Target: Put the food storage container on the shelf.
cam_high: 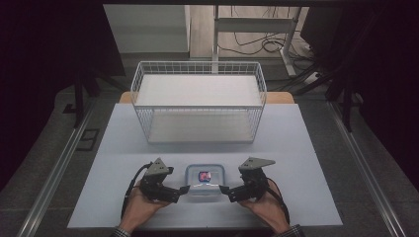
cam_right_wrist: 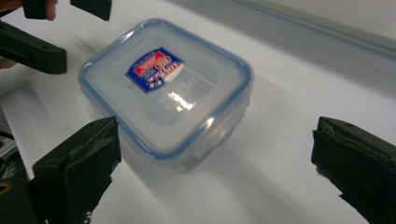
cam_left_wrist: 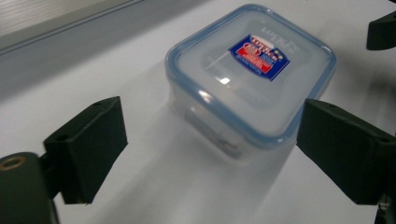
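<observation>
A small clear plastic container (cam_high: 205, 180) with a blue-rimmed snap lid and a red and blue label sits on the white table near the front edge. My left gripper (cam_high: 179, 191) is at its left side and my right gripper (cam_high: 226, 191) at its right, both pointing inward at it. In the left gripper view the container (cam_left_wrist: 252, 70) lies just ahead of the open left gripper (cam_left_wrist: 210, 144); its near corner reaches between the jaws. In the right gripper view the container (cam_right_wrist: 163, 88) lies ahead of the open right gripper (cam_right_wrist: 215, 163), nearer its left jaw. Neither gripper holds anything.
An empty white wire basket (cam_high: 197, 103) stands behind the container in the middle of the table. The white table top (cam_high: 296, 163) has free room on both sides. Metal rails (cam_high: 365, 173) run along the table's edges. A person's hands hold both grippers from the front.
</observation>
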{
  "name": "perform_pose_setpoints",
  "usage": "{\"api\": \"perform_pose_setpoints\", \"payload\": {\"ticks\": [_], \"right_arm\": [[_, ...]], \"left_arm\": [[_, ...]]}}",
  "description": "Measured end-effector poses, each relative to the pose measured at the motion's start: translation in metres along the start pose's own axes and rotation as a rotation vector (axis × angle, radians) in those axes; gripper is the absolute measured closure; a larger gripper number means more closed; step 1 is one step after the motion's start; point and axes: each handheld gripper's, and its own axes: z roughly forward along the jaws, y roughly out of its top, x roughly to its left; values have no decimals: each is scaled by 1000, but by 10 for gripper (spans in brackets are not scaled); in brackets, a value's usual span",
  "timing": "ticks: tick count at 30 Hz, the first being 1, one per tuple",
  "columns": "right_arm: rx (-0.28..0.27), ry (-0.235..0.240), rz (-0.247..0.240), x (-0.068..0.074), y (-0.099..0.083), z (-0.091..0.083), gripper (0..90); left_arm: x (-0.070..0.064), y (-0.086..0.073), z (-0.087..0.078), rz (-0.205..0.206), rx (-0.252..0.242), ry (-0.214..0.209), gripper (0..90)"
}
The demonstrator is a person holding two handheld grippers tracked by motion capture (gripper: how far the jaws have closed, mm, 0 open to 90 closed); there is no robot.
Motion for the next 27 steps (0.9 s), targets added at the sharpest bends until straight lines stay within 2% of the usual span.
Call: {"api": "perform_pose_setpoints", "payload": {"ticks": [4, 12, 16, 18, 20, 24, 27], "right_arm": [[-2, -2, -5, 1, 7, 5, 31], [13, 36, 26, -5, 15, 23, 56], [48, 67, 32, -5, 13, 33, 56], [77, 84, 32, -4, 11, 37, 58], [81, 111, 56, -4, 9, 39, 80], [97, 150, 76, -2, 6, 39, 99], [100, 146, 75, -1, 4, 36, 130]], "left_arm": [[1, 7, 5, 9, 6, -6, 93], [5, 12, 26, -9, 26, -36, 93], [6, 9, 35, -68, 31, -127, 75], [7, 7, 36, -87, 25, -145, 80], [7, 6, 35, -98, 29, -173, 118], [2, 4, 32, -80, 42, -166, 139], [0, 2, 27, -82, 47, -170, 193]]}}
